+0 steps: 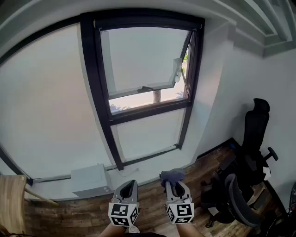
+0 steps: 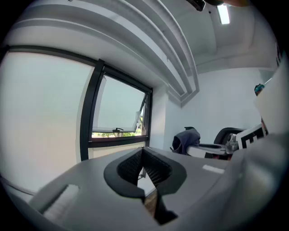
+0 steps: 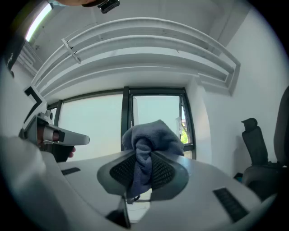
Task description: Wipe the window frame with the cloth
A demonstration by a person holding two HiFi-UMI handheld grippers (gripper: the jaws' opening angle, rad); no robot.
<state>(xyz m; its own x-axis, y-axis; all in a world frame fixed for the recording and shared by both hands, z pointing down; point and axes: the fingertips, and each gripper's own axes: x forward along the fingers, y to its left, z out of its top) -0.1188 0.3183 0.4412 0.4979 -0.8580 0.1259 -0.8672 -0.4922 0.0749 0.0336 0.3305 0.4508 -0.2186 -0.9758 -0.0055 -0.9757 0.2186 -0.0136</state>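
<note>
Right gripper [image 3: 143, 168] clamped on bunched grey-blue cloth [image 3: 151, 136]; left gripper [image 2: 143, 163] closed, tips together, nothing between.
Both are held low, well apart from the black window frame [image 1: 149, 113] ahead, with open wood floor [image 1: 60, 215] between. The sash [image 1: 141, 58] is ajar along its lower edge. White box [image 1: 90, 179] at wall foot, left; black office chair [image 1: 252, 152] crowds the right. The picture's bottom edge cuts off the hands.

White wall [image 1: 222, 92], wood-plank floor [image 1: 69, 215], black office chair [image 1: 252, 139] at right, lit ceiling strip light [image 2: 222, 13]
</note>
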